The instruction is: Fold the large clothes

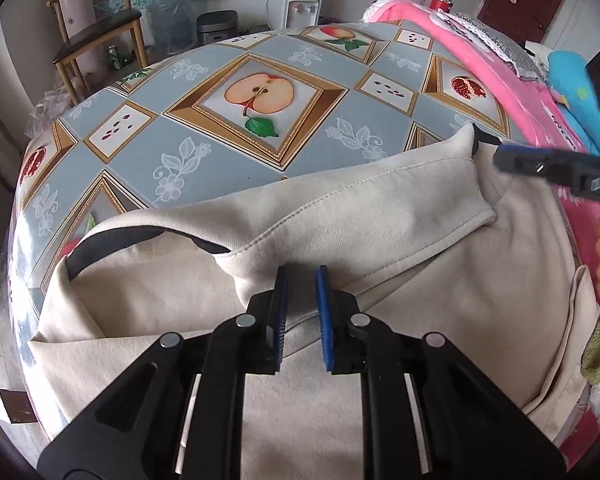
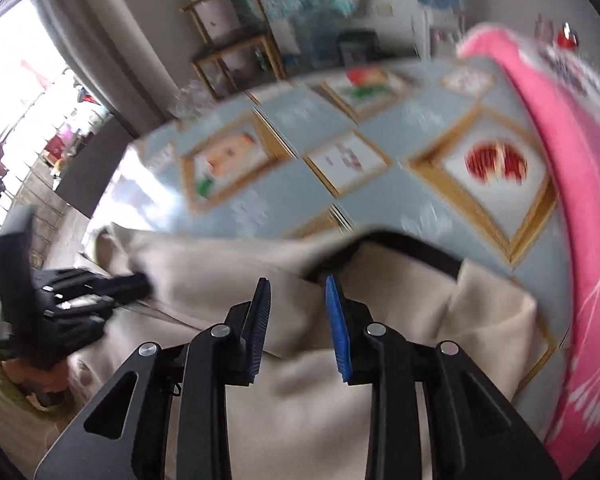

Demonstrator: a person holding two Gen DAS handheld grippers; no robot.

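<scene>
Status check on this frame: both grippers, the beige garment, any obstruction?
Left gripper part open over beige garment, no grip. Right gripper part open above it, view blurred. Sleeve folded across body. Pink cloth beside, not blocking.

Left hand-held gripper [image 1: 302, 276] narrowly parted, right hand-held gripper [image 2: 296, 284] wider

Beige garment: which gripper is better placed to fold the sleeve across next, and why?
Right. The right gripper meets the sleeve cuff at its raised corner, so it could probably carry it across. The left gripper sits over the shoulder seam, jaws narrow.
</scene>
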